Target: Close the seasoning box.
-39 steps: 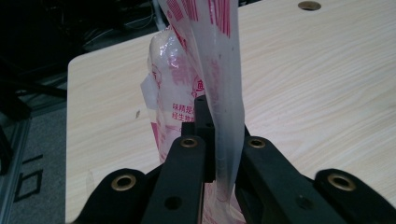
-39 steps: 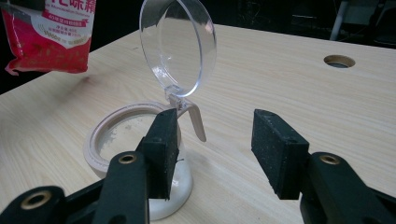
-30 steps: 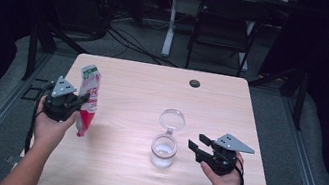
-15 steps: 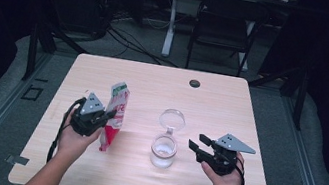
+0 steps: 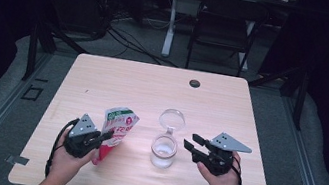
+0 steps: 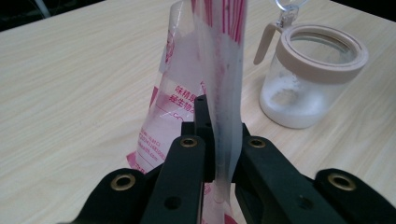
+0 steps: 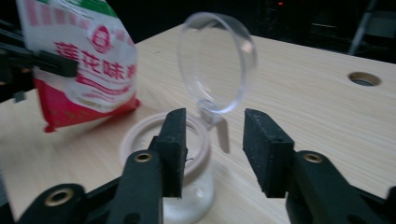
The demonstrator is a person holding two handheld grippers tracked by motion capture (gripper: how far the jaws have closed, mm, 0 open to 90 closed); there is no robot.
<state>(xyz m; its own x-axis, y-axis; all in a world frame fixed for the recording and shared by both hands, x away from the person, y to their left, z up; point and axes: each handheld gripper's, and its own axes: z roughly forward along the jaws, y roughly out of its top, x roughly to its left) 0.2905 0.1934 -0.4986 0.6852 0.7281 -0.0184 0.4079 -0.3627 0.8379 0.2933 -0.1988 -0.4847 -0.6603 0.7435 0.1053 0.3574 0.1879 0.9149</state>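
Red-and-white printing covers the pouch (image 5: 115,130): a green top band, a round red emblem and large red Chinese characters, with smaller pink lines on its back that I cannot read. My left gripper (image 5: 103,138) is pressed tight on the pouch's side seam, holding it upright near the table's (image 5: 231,104) front-left edge. My right gripper (image 5: 188,142) has just been closing; its jaws stand apart and empty, just beside the glass jar (image 5: 163,150), whose clear lid (image 5: 172,120) stands flipped up, near the front edge's middle.

Pouch (image 6: 205,93) clamped in tongs (image 6: 219,140)
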